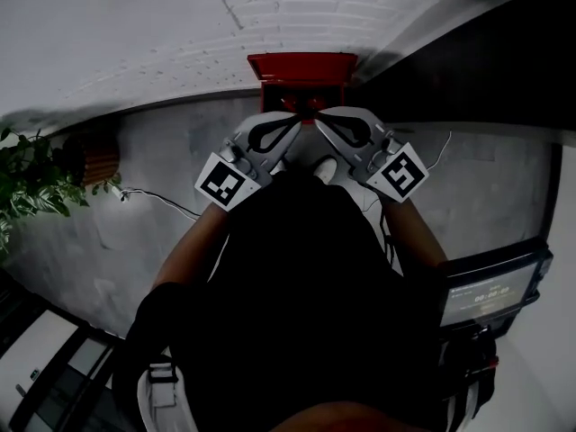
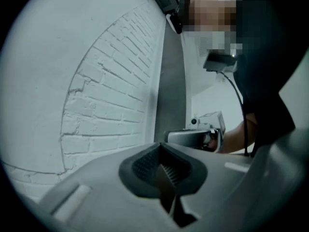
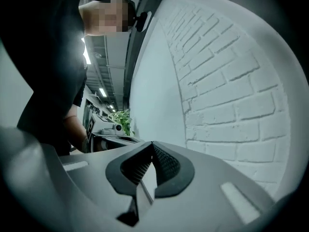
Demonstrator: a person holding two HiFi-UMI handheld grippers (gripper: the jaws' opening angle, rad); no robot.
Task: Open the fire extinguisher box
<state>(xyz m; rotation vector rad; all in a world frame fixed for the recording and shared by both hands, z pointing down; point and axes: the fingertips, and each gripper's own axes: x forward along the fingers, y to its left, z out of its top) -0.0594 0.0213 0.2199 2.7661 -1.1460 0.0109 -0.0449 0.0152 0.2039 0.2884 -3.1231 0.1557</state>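
The red fire extinguisher box (image 1: 301, 70) stands against the foot of the white brick wall (image 1: 297, 7), seen from above; its door is hidden from here. Both grippers are held side by side just short of it, tips pointing at the box. My left gripper (image 1: 295, 121) is shut with nothing between its pads, and my right gripper (image 1: 318, 124) is shut and empty too. In the left gripper view the closed jaws (image 2: 161, 153) face the brick wall (image 2: 106, 91), with the right gripper (image 2: 193, 137) beside them. The right gripper view shows its closed jaws (image 3: 153, 151) and the left gripper (image 3: 108, 129).
A leafy plant (image 1: 27, 183) stands at the left, with a thin cable (image 1: 153, 198) running over the grey floor. A dark screen on a stand (image 1: 490, 286) is at the right. A dark wall panel (image 1: 504, 52) adjoins the box on the right. The person's body fills the lower middle.
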